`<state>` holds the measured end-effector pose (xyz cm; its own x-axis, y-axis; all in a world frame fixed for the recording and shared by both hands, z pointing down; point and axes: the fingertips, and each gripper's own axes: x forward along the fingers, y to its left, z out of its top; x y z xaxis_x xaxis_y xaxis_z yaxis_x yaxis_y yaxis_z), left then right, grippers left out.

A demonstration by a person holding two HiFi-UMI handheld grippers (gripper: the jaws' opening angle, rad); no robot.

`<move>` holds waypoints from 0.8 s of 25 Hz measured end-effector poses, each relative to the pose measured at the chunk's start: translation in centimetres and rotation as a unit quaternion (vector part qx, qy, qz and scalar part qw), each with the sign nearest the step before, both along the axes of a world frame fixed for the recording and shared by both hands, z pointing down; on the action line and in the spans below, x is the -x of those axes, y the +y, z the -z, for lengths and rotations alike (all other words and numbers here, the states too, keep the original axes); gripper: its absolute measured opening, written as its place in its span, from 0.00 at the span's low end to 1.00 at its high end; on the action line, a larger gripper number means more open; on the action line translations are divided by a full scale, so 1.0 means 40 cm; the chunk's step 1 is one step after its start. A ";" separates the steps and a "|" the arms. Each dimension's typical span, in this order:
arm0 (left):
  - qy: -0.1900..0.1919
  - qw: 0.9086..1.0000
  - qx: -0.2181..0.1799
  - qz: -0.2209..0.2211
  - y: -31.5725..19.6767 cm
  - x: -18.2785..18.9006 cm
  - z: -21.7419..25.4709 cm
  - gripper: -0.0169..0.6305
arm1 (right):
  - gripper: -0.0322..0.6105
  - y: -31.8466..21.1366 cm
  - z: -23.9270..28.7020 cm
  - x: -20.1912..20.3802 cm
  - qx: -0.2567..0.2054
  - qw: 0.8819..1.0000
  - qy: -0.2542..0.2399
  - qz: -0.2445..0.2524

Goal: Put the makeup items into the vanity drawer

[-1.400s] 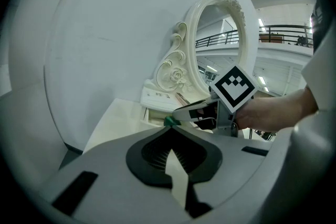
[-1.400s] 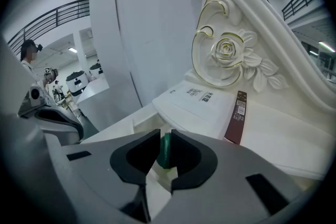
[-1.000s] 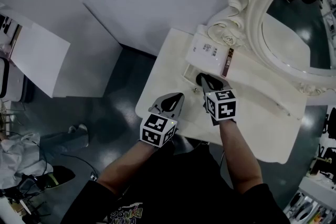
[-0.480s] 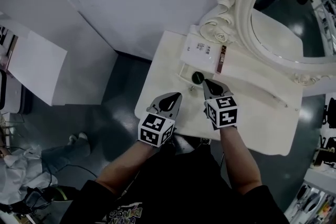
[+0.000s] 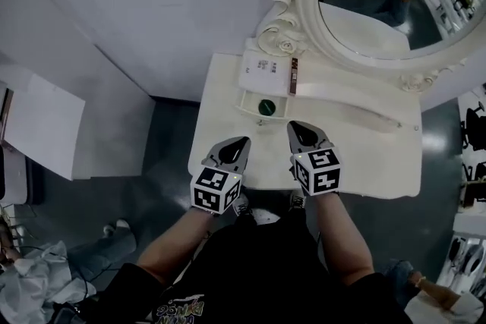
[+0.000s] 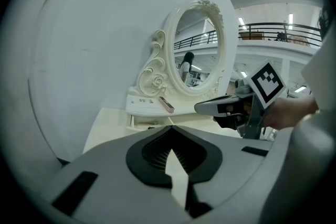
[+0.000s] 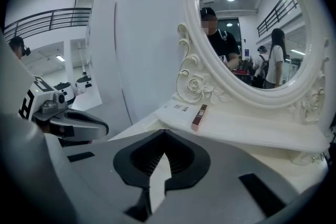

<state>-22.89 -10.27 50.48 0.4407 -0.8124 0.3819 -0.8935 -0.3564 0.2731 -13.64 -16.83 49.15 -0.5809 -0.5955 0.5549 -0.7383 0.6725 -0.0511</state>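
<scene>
1. Here, both grippers hover above the front part of the vanity table [image 5: 216, 111], side by side and a little apart from each other.
2. The left gripper [image 5: 234, 148] has its jaws pressed together, with only a thin slit between the dark pads and nothing in it. The right gripper [image 5: 302, 131] is closed in the same way and is also empty.
3. A round dark item [image 5: 265, 107] lies inside the small open drawer [image 5: 244, 101]. It is just ahead of the right gripper's tips and does not touch them; the left gripper is further from it, toward the left.
4. A slim brown stick [image 5: 293, 77] lies on the raised shelf behind the drawer. Just beside it, on its left, lies a flat white box [image 5: 264, 66] with small print.
5. Between the jaws and the drawer there is only bare tabletop.
6. The table is cream and smooth, with rounded corners. The oval mirror [image 5: 380, 4] has a cream frame carved with scrolls and a rose, and people are reflected in its glass. The gripper pads are black and ribbed, set in grey shells, and each gripper carries a cube with black-and-white square markers.
</scene>
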 end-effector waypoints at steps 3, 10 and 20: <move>-0.005 1.000 -0.003 -0.017 0.018 -0.032 0.007 0.04 | 0.09 0.035 0.030 -0.047 -0.015 1.000 -0.010 -0.020; -0.010 0.999 -0.017 -0.051 0.064 -0.178 0.050 0.04 | 0.09 0.117 0.090 -0.229 -0.040 0.997 -0.025 -0.062; -0.008 0.997 -0.024 -0.066 0.123 -0.441 0.115 0.04 | 0.09 0.215 0.148 -0.550 -0.050 0.993 -0.037 -0.104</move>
